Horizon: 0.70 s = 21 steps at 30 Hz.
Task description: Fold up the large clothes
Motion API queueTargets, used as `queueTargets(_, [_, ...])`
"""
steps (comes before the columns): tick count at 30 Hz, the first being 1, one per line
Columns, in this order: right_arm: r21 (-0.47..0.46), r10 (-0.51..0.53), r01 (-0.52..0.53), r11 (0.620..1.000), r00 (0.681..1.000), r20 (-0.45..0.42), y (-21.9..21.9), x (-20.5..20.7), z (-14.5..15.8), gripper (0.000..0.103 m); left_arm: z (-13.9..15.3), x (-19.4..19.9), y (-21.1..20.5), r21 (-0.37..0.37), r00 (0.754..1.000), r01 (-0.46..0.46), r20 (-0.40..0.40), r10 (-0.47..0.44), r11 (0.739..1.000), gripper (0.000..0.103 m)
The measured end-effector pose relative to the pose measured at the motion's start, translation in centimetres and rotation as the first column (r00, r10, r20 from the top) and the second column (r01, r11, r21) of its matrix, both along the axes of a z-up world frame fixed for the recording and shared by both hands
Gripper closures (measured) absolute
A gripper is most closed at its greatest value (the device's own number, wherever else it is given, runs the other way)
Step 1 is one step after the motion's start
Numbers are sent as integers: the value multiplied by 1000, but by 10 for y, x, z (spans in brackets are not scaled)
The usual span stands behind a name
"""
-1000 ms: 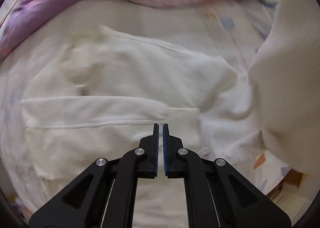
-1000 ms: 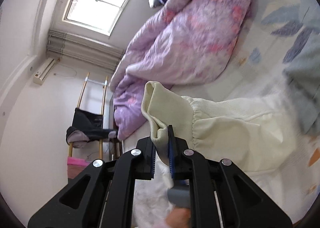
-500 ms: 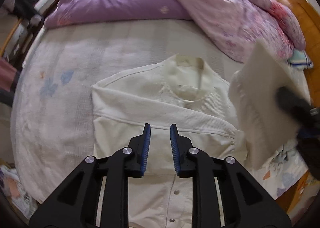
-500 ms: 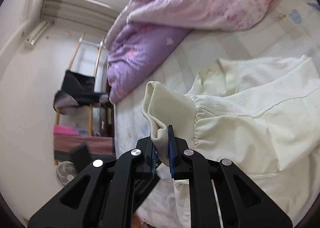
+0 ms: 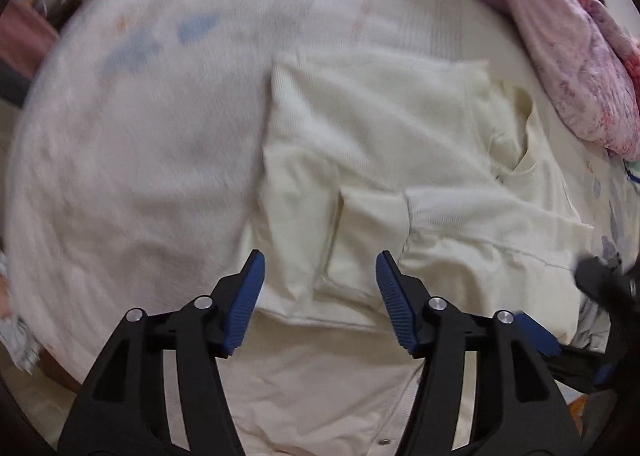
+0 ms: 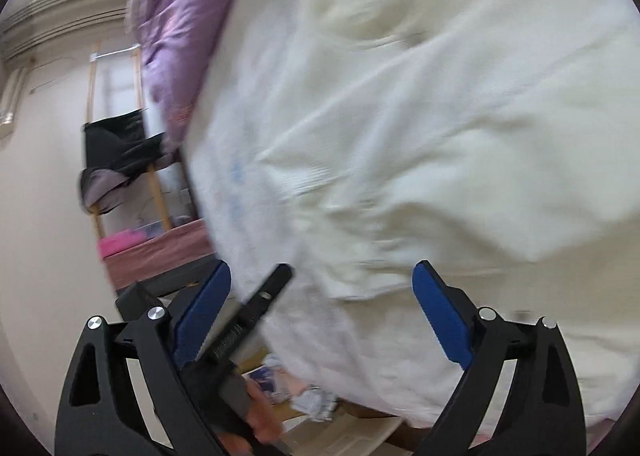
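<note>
Cream cardigan flat on bed

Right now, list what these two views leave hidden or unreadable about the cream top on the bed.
- Cream top, left wrist view: its lower hem is hidden behind the left gripper, whose jaws are opening with nothing between them.
- Right wrist view: motion blur smears the cream top; sleeves, collar and fold lines cannot be told apart.
- Right gripper, jaws opening and empty: blur hides whether it touches the cloth.
</note>
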State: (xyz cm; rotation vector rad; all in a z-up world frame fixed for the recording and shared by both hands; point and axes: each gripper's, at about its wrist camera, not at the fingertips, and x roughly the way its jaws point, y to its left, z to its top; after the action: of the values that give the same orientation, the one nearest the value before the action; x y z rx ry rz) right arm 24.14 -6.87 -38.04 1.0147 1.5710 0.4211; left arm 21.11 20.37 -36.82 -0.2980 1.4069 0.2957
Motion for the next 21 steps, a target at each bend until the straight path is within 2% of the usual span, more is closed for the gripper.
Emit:
queueTargets(3, [-121,-58,55,991,998,-26,-67,-14,-7,14,-30,-2,-3,-37,997,-47,-57,45,998,33])
queueTargets(5, [-194,-106,96,976,994,-39,-118,-24,-16,14,-54,-3,-3,-103,991,-119,-70,112,987,33])
queueTargets(6, [-221,-120,108,969,992,-43,-136,-26,-22,15,-65,-6,-3,-109,982,-164,-109,153,980,34])
queueTargets(7, [-245,-133,115,963,990,-55,-158,-31,-28,16,-81,-9,-2,-122,961,-235,-175,213,964,38])
queueTargets(8, [-253,-142,122,960,988,-64,-171,-35,-32,24,-88,-12,-2,-158,953,-277,-173,250,948,52])
queueTargets(9, [-262,-167,144,954,984,-68,-188,-40,-36,38,-93,-15,-2,-189,948,-314,-122,295,931,59])
queueTargets(10, [-282,-206,180,942,976,-67,-206,-45,-39,44,-93,-17,-2,-181,945,-324,-105,310,929,60])
queueTargets(11, [-299,-232,202,933,970,-69,-217,-48,-41,60,-93,-18,-4,-172,944,-328,-101,315,929,61])
queueTargets(12, [-302,-263,227,926,961,-84,-231,-50,-48,78,-91,-18,-6,-151,945,-322,-107,308,935,65])
queueTargets(13, [-302,-262,222,927,960,-97,-235,-49,-52,84,-90,-17,-8,-131,948,-309,-120,294,942,66])
queueTargets(17, [-423,-132,67,904,983,-127,-222,-35,-58,93,-83,-11,-17,-11,954,-236,-192,229,972,72])
queueTargets(19, [-439,-162,70,896,971,-174,-229,-40,-78,95,-76,-5,-16,96,964,-157,-202,173,983,71])
queueTargets(20, [-425,-200,97,900,958,-205,-233,-44,-85,95,-73,-4,-16,151,965,-121,-213,152,981,72])
queueTargets(21, [-405,-261,144,903,933,-249,-241,-51,-89,94,-68,-2,-16,248,961,-64,-247,127,967,72])
